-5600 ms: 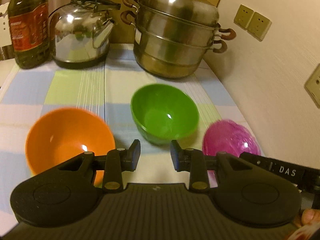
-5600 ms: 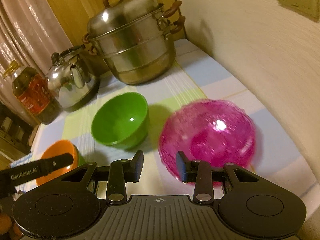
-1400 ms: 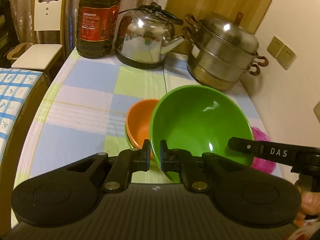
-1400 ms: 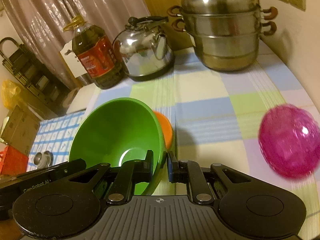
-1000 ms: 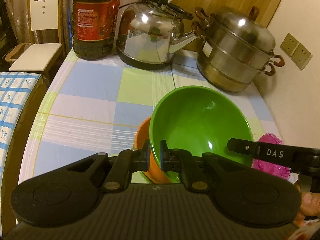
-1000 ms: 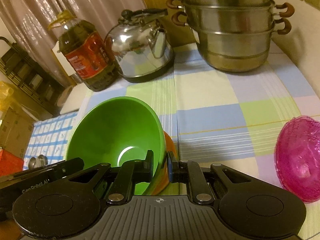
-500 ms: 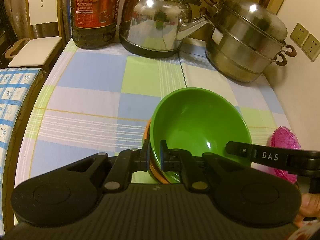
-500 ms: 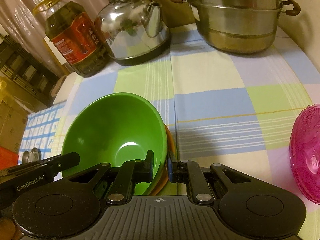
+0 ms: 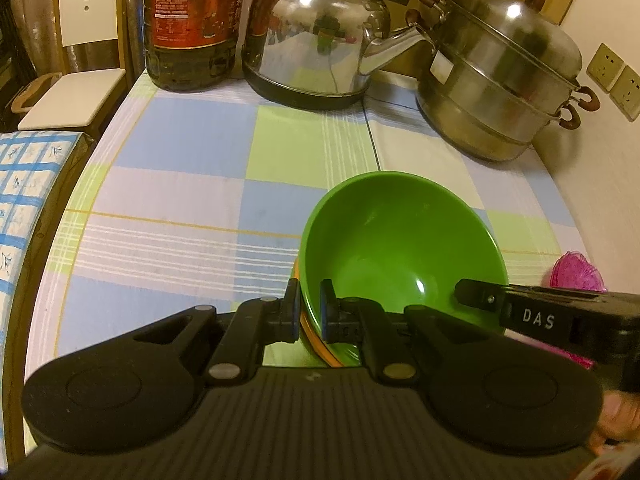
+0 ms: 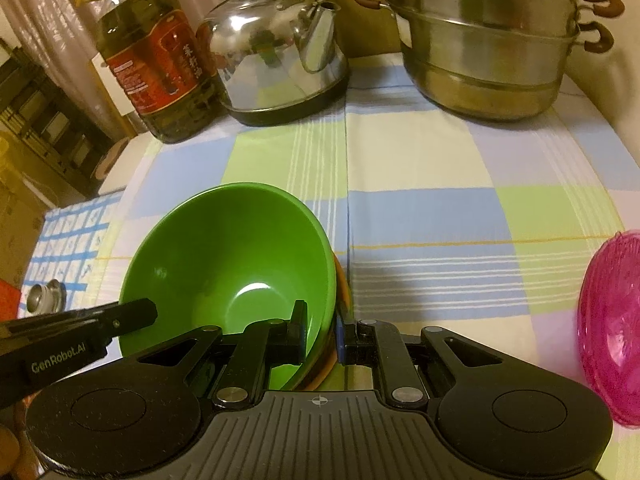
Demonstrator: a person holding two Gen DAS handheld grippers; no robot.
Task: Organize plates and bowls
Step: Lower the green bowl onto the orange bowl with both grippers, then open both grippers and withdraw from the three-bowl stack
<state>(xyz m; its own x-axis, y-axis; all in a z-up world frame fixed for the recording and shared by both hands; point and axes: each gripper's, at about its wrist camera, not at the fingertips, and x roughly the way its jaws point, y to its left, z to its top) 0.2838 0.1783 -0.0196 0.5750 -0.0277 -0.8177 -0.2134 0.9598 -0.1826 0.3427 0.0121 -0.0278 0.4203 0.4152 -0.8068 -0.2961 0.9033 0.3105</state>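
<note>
A green bowl (image 9: 400, 248) sits nested in an orange bowl (image 9: 316, 344), of which only a thin rim shows. My left gripper (image 9: 309, 312) straddles the green bowl's near left rim, jaws a little parted around it. My right gripper (image 10: 320, 330) straddles the opposite rim of the same bowl (image 10: 228, 264), one finger inside, one outside, with a small gap showing; the orange rim (image 10: 342, 280) peeks out beside it. A pink translucent plate (image 10: 612, 320) lies to the right on the checked tablecloth; it also shows in the left wrist view (image 9: 576, 276).
At the back stand an oil bottle (image 9: 192, 20), a steel kettle (image 9: 320, 40) and a stacked steel steamer pot (image 9: 500, 80). The wall with sockets (image 9: 616, 76) runs along the right. The table's left edge (image 9: 60, 220) drops toward a chair (image 9: 76, 80).
Both grippers lowered the green bowl into the orange bowl on the table. The jaws have parted slightly from the rim compared with half a second ago.
</note>
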